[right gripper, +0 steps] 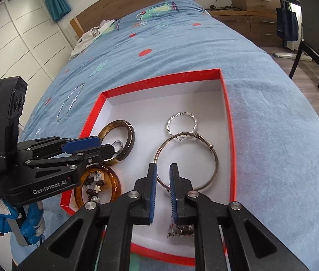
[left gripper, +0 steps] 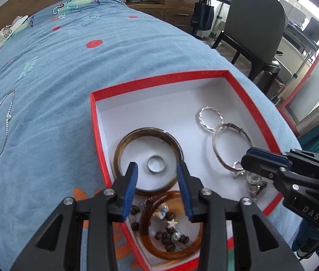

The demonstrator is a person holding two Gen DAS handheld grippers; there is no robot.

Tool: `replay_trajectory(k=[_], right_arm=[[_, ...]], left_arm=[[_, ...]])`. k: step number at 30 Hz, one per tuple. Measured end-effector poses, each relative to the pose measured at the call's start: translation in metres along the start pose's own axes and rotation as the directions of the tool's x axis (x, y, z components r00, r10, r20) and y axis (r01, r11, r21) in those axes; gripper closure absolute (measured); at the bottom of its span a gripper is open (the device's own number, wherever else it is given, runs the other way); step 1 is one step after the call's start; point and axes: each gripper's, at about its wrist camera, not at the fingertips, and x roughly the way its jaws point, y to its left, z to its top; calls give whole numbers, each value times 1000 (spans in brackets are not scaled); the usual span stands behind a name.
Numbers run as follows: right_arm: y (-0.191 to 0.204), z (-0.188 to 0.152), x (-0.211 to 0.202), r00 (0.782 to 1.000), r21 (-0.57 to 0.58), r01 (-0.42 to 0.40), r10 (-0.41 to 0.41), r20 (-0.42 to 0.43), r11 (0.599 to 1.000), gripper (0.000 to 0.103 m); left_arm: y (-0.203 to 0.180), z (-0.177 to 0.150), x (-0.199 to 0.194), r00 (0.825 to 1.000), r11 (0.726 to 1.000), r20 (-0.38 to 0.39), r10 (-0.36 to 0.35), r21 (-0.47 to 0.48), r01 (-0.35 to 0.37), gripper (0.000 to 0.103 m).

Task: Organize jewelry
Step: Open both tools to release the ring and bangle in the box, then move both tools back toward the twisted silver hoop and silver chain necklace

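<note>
A red-rimmed white box (left gripper: 159, 78) (right gripper: 159, 81) lies on the blue bedspread and holds the jewelry. My left gripper (left gripper: 157, 169) is open over a dark brown bangle (left gripper: 123, 142). A small silver ring (left gripper: 156, 163) lies loose inside that bangle, between the fingers without touching them. An amber bangle (left gripper: 146, 225) with a bead bracelet (left gripper: 168, 230) inside it sits nearer to me. My right gripper (right gripper: 163, 168) is slightly open over a thin silver bangle (right gripper: 186, 160), gripping nothing. A sparkly ornament (right gripper: 179, 228) lies under its right finger. A twisted silver bracelet (right gripper: 182, 124) rests further back.
A thin silver chain necklace (left gripper: 1, 124) (right gripper: 69, 103) lies on the bedspread left of the box. White clothing (right gripper: 91, 33) sits near the headboard. A grey chair (left gripper: 256, 22) and wooden drawers stand right of the bed. A gloved hand (right gripper: 31, 221) holds the left gripper.
</note>
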Motion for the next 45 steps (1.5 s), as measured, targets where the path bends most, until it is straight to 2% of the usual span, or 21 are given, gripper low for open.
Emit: replay_trajectory(k=[10,21,28,29,34,36,38,41,45], right_arm=[[12,-22,-53,999,13,18,-18,50,1000,84],[50,-45,-118,991,-7,22,-21,134,1000,63],[79,-52,-151,983,-46,27,-19,182,999,59],[83,-53,-154,982,-50,28,-18,188,998,56],[105,-61,-165,980,-71,32,-17,196,997,52],[113,-63,-167,980,-81,34,-17,197,996,47],[125,-64,-169,980,-94,34,-15,197,995,45],[144,-63,-169,981,-117,30,-6,196,993,43],[173,-61,-164,982,-156,23,7,190,987,34]], left_arm=[[-3,-25,-72,998,1000,59,1,7,-1,66],[-1,-75,-153,990,1000,136,23,14,-25,64],[9,-108,-199,985,1000,174,22,7,-23,64],[12,-113,-203,984,1000,175,20,1,-20,64],[37,-143,-228,979,999,199,35,-46,-26,64],[53,-157,-238,977,996,208,52,-85,-35,64],[68,-170,-247,973,992,219,74,-119,-49,59],[96,-188,-261,964,981,235,128,-174,-88,56],[141,-211,-277,952,956,245,184,-269,-116,56]])
